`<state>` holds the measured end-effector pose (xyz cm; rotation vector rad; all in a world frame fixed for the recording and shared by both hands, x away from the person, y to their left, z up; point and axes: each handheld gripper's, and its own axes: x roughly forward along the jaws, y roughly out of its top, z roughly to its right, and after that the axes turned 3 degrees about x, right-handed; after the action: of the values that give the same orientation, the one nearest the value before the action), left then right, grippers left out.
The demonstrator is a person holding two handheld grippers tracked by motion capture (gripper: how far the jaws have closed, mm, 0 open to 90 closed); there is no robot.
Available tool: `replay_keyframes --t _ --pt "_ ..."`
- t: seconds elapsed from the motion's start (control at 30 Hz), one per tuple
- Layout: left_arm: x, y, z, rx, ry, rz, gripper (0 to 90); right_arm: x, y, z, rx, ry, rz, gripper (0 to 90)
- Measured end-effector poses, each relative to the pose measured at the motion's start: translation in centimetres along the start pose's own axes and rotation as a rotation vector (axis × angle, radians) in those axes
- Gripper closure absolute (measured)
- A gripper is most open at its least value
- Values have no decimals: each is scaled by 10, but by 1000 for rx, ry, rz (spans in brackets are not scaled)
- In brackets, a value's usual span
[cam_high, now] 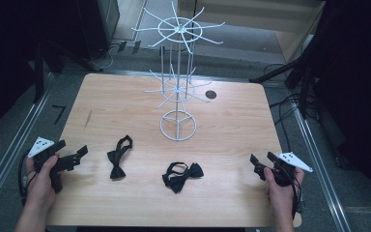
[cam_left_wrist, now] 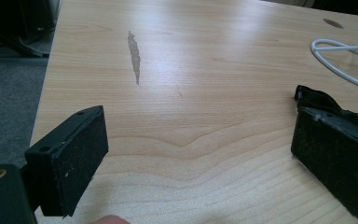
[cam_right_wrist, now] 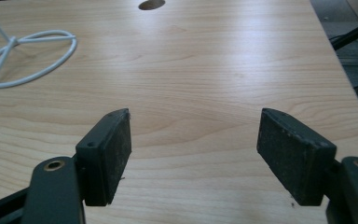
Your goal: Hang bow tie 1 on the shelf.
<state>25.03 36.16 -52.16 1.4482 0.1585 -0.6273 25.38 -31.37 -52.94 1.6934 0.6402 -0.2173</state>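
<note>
Setting: indoor lab or recording studio, dimly lit. Evidence: one pale wood-grain table (cam_high: 125, 96) with rounded corners and a cable hole (cam_high: 210, 94), standing on grey carpet; metal floor rails (cam_high: 9, 154) along both sides; dark stands and equipment around the edges; loose cables (cam_high: 282, 108) trailing on the floor at right; a white wire display rack (cam_high: 178, 82) set up as a prop on the tabletop

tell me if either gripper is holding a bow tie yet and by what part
Nothing is held. The left gripper and right gripper are both open over bare table; both bow ties lie untouched.
</note>
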Motion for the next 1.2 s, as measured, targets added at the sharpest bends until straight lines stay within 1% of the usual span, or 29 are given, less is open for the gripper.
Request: replay_keyframes --t 0.07,0.17,0.4,0.73,0.77,0.8,0.87,0.9,0.93,1.0,1.07,1.1,1.2 --pt "0 0 0 -1 0 0 42 1 0 -4 0 15 -5 271" --pt "0 0 0 2 -2 -2 42 3 0 -10 -14 27 -10 277" --pt "0 0 0 2 -3 -2 42 6 0 -23 -28 53 -23 293" --pt "1 0 1 5 -1 -4 42 11 -2 -40 -37 106 -39 318" --pt "1 0 1 5 -1 -4 42 11 -2 -40 -37 106 -39 318" --pt "1 0 1 6 -2 -6 42 12 -2 -44 -40 116 -42 320" --pt "1 0 1 7 -2 -6 42 13 -2 -46 -46 121 -41 320" --pt "1 0 1 7 -2 -6 42 14 -2 -51 -49 127 -45 322" --pt "1 0 1 7 -3 -8 42 14 -2 -52 -51 130 -45 323" --pt "1 0 1 4 -7 -9 42 15 -2 -56 -46 143 -51 325" --pt "1 0 2 6 -7 -10 42 15 -3 -57 -44 143 -52 327" --pt "1 0 2 8 -7 -11 42 16 -3 -60 -45 151 -51 335" --pt "2 0 2 8 -9 -12 42 17 -3 -64 -48 156 -57 349"
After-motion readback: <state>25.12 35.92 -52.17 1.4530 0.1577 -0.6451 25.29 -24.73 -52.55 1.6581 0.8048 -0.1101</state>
